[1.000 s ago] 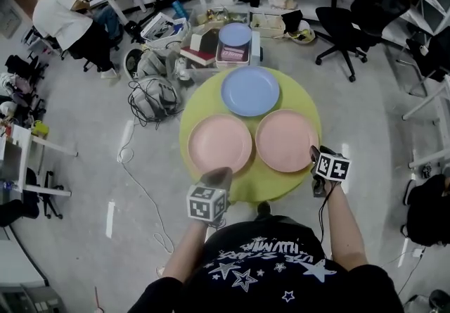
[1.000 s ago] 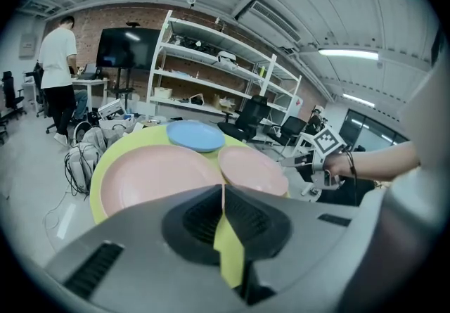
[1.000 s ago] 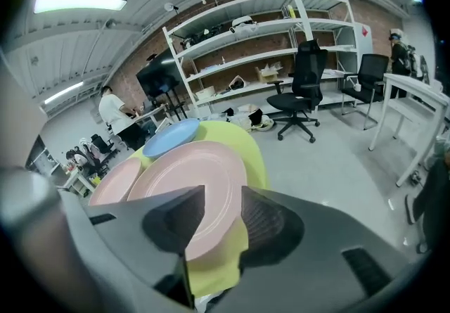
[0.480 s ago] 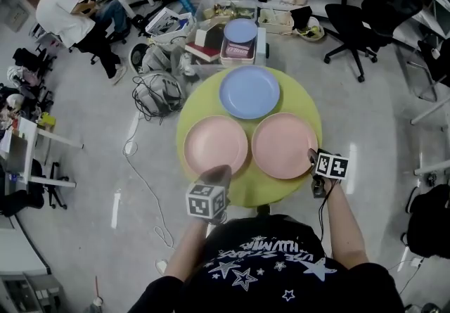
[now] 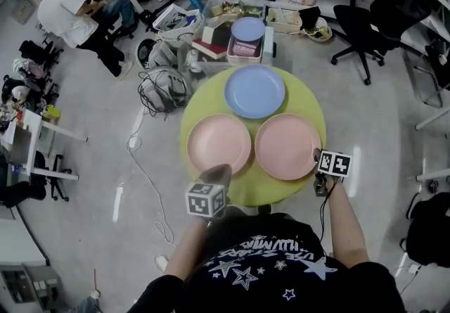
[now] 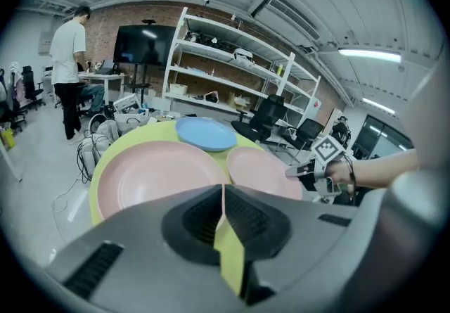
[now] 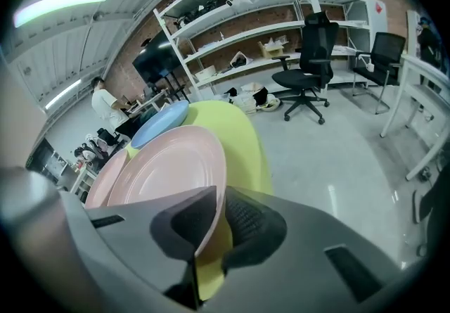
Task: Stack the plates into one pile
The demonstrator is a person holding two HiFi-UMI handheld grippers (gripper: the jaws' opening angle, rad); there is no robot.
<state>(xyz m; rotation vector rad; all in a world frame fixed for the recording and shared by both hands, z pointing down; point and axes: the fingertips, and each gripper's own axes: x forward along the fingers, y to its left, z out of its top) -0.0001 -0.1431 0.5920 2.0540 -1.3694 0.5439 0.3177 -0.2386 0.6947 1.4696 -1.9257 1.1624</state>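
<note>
Item: three plates, unstacked, on a round yellow bench (image 5: 252, 190). Placement: right pink plate (image 5: 287, 144) at the near right, left pink plate (image 5: 219, 144) just beside it, blue plate (image 5: 254, 91) behind the pair and near both. Tooling: right hand-held gripper (image 5: 316, 156) at the right pink plate's outer rim. Its jaws have just been closing, and the rim is now between the pads and apparently pinched. The left hand-held gripper (image 5: 216, 173) has its jaws together with nothing in them, poised by the left pink plate's near edge. Hazards, as judged: the bite is shallow and on one edge only, so the plate could tip or slip free on lifting. It sits close to the bench edge, so a slip could send it over the side. A low carry could clip a neighbouring plate. View notes: only the right gripper view shows the rim inside the jaws. Only the left gripper view shows its own jaws shut and empty. The head view alone gives the whole layout.
</note>
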